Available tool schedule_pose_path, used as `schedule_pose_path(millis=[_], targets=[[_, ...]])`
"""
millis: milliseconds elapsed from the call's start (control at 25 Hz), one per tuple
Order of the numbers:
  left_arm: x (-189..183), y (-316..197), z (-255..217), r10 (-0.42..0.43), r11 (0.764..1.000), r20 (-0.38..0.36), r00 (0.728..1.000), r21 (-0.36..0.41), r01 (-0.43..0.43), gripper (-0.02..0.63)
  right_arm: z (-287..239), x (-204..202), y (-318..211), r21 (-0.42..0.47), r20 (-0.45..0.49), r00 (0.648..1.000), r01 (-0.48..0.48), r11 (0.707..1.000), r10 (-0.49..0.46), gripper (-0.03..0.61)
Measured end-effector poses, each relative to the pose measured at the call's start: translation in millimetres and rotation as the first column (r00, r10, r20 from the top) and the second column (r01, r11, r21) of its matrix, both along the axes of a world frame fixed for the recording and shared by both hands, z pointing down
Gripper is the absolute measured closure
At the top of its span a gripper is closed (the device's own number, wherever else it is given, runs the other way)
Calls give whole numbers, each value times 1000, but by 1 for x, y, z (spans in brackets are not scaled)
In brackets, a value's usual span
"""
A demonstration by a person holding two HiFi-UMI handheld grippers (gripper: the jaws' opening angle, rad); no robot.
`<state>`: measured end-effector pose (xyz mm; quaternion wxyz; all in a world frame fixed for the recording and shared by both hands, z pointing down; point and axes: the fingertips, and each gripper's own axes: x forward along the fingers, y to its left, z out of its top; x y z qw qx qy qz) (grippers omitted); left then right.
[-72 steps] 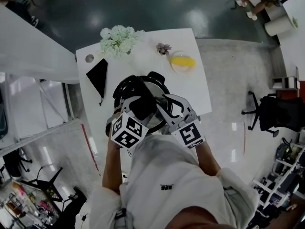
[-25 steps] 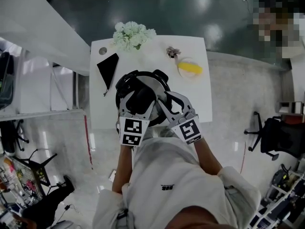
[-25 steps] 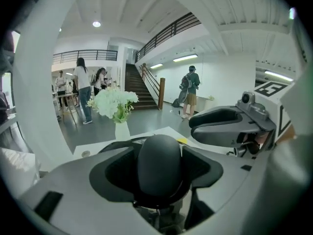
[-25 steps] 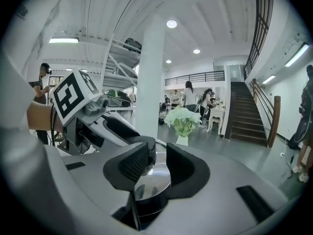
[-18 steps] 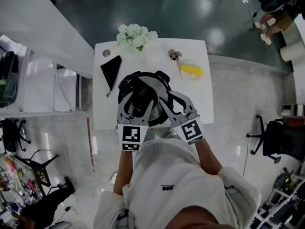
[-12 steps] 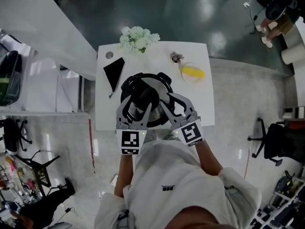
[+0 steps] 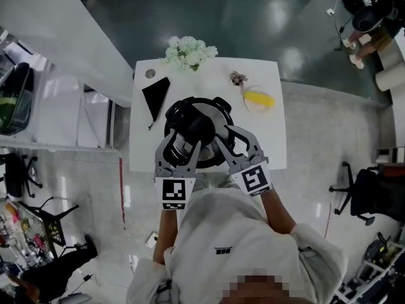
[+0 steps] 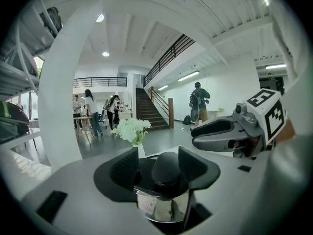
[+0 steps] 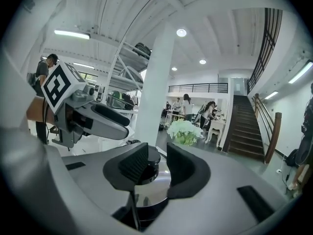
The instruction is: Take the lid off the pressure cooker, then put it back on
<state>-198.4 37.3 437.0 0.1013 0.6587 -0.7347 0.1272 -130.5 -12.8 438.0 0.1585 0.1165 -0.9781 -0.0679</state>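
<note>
The steel pressure cooker (image 7: 201, 135) stands in the middle of the white table (image 7: 271, 145), its lid topped by a black knob (image 7: 197, 128). My left gripper (image 7: 190, 138) reaches over the near side. Its jaws have just been closing, and the knob (image 8: 167, 168) sits between the ribbed pads (image 8: 125, 167), which touch it on both sides. My right gripper (image 7: 226, 142) hovers beside it over the lid's right part. Its pads (image 9: 135, 162) stand slightly apart, with only shiny lid steel (image 9: 155, 184) showing in the gap.
At the table's far edge stand white flowers (image 7: 190, 52). A black pouch (image 7: 155, 95) lies at the left, a plate with a yellow thing (image 7: 258, 98) at the right. A white counter (image 7: 57, 37) flanks the left; an office chair (image 7: 370, 192) stands at the right.
The left gripper's jaws have narrowed around the lid's knob and the gripper has risen a little and swung in line with it. The right gripper has hardly moved.
</note>
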Motion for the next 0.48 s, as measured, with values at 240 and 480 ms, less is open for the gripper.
schedule_pose_path(millis=[240, 480], targets=[[2, 3, -4, -2, 1000, 2, 1000, 8, 2, 351, -6, -4, 4, -10, 17, 1000, 5, 1000, -5, 459], [12, -6, -8, -43, 999, 29, 999, 26, 43, 356, -8, 5, -4, -5, 41, 998, 37, 999, -37, 459]])
